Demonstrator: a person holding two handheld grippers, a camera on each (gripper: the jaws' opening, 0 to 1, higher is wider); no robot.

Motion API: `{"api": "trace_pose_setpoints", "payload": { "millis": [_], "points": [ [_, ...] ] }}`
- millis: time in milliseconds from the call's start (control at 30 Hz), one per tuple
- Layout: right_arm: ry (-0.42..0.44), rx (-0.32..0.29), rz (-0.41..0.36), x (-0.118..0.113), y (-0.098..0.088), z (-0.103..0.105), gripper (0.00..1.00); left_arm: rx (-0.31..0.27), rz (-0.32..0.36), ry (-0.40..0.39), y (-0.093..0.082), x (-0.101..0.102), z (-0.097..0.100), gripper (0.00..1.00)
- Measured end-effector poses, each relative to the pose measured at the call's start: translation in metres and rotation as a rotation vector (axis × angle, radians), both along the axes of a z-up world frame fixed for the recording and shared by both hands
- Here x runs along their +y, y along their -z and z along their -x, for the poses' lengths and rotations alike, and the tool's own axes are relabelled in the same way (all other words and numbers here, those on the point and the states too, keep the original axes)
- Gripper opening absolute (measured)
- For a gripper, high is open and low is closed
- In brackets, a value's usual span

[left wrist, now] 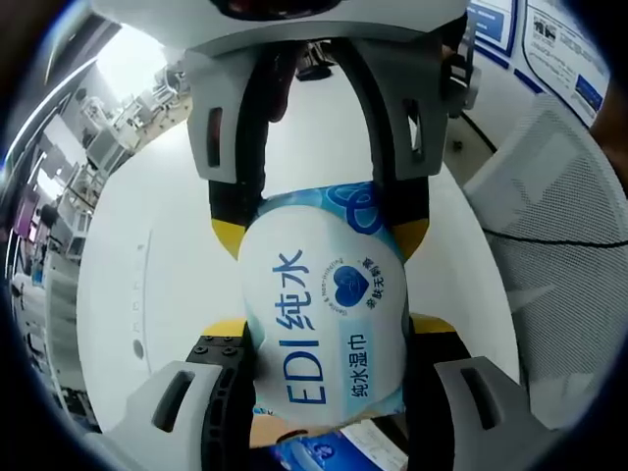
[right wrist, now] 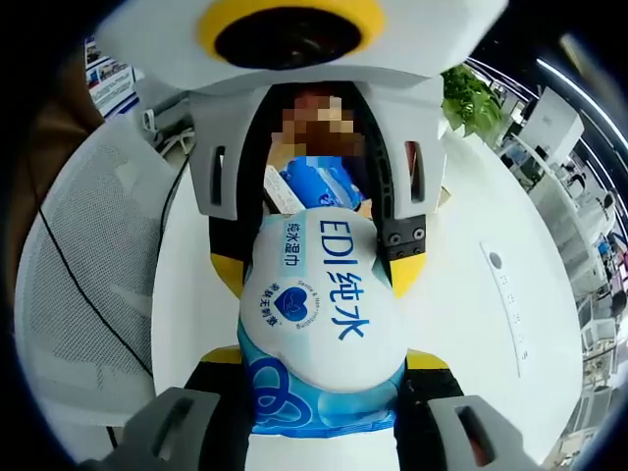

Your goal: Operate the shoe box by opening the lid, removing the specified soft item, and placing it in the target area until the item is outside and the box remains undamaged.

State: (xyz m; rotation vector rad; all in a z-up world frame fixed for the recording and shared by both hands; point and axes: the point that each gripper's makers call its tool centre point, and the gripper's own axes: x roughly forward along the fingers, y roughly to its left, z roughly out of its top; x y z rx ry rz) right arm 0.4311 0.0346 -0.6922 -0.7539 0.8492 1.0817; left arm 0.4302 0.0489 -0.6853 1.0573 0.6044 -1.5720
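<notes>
A soft white-and-blue pack of wet wipes (left wrist: 329, 314) hangs in the air over a white table (left wrist: 147, 294), held at both ends. My left gripper (left wrist: 329, 329) rises from below in the left gripper view, its yellow-tipped jaws pressed against the pack's lower sides. The right gripper (left wrist: 320, 235) comes in from the top and clamps the pack's far end. In the right gripper view the same pack (right wrist: 314, 304) sits between my right gripper (right wrist: 322, 355) at the bottom and the left gripper (right wrist: 317, 273) above. A second blue packet (right wrist: 316, 184) peeks out behind the left gripper.
A white mesh chair (left wrist: 559, 226) stands beside the table, also the chair (right wrist: 88, 294) with a black cable across it. A green plant (right wrist: 473, 98) stands at the far edge. Posters (left wrist: 564, 54) hang on the wall. Desks and equipment fill the background.
</notes>
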Motion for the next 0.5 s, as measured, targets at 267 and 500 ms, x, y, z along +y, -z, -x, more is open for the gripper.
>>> {"api": "trace_pose_setpoints", "payload": {
  "millis": [267,500],
  "points": [
    [-0.017,0.016,-0.004,-0.001,0.012,-0.005,0.55,0.019,-0.005,-0.016,0.016,-0.002,-0.011,0.60],
    [-0.034,0.028,-0.008,0.004,0.024,-0.008,0.55,0.032,-0.016,-0.033,0.029,0.003,-0.014,0.60]
  ]
}}
